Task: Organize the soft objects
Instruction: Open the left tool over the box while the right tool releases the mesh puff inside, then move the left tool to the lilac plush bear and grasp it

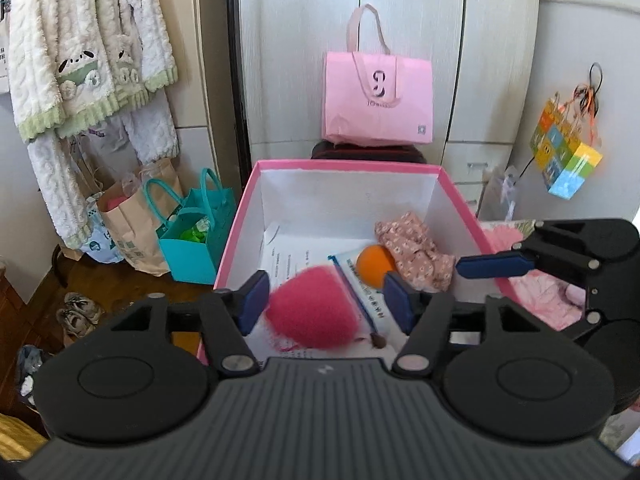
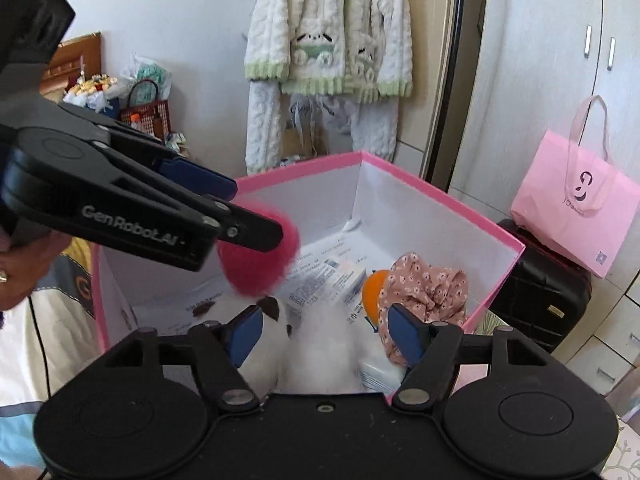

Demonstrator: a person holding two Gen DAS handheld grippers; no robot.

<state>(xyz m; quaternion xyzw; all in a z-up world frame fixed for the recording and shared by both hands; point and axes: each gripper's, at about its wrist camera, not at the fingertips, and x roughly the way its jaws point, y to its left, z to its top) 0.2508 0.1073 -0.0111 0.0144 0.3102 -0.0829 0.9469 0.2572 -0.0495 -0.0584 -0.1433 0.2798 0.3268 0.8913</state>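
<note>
Bedroom corner, white wardrobe behind, pink tote bag on dark suitcase. Pink-rimmed box below both grippers. Left gripper jaws parted, blurred pink fluffy toy loose between them over box. Right gripper jaws parted, white plush between them, not gripped. Orange ball and floral cloth inside box.

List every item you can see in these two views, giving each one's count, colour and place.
Pink-rimmed cardboard box: one, white inside, centre.
Fluffy pom-pom: one, magenta, between the left fingers, over the box.
Smooth ball: one, orange, in the box.
Floral fabric bundle: one, pink, beside the ball.
Fluffy plush toy: one, white with brown patches, between the right fingers.
Printed paper sheets: several, white, box floor.
Tote bag: one, pink, behind the box.
Fleece pyjamas: cream and green, hanging.
Left hand-held gripper: one, black, blue pads, open.
Right hand-held gripper: one, same colours, open.
</note>
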